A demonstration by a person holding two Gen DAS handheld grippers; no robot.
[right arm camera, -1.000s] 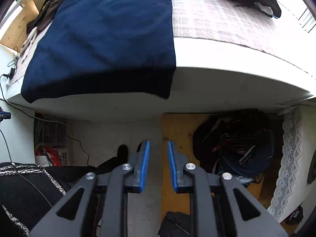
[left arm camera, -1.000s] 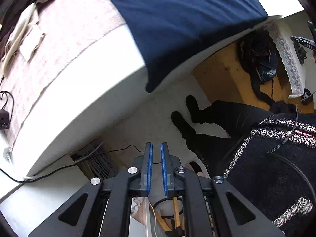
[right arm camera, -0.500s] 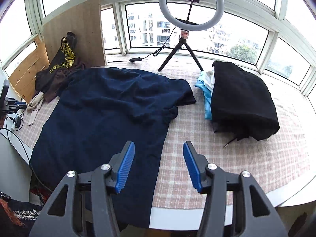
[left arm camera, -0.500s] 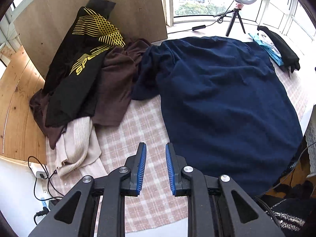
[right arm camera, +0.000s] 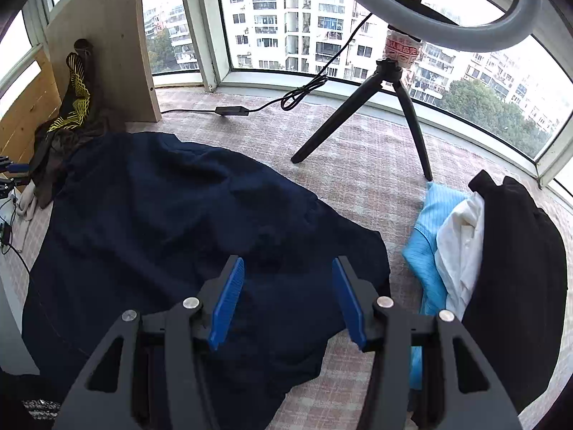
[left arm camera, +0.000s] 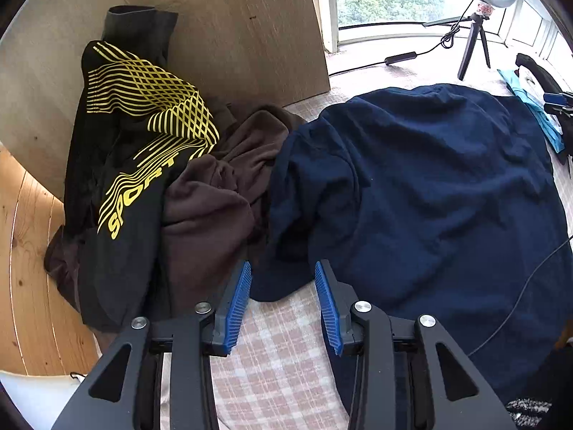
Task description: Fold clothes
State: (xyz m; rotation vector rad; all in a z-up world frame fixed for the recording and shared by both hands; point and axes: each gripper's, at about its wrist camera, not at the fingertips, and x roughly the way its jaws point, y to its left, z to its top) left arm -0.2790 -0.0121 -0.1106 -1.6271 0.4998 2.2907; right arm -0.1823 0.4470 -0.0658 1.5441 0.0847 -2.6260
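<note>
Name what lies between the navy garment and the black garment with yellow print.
A crumpled brown garment lies between the navy garment and the black garment with yellow print, touching both; the left wrist view shows it.

We are in a home, high up in a flat: a curved bay window looks out on apartment blocks and trees. Clothes lie in heaps on a checked blanket, a wooden board leans behind them, and a ring light stands on a tripod.

Left gripper, jaws apart, above a navy garment's sleeve edge. Brown garment and black printed garment lie beside it.
</note>
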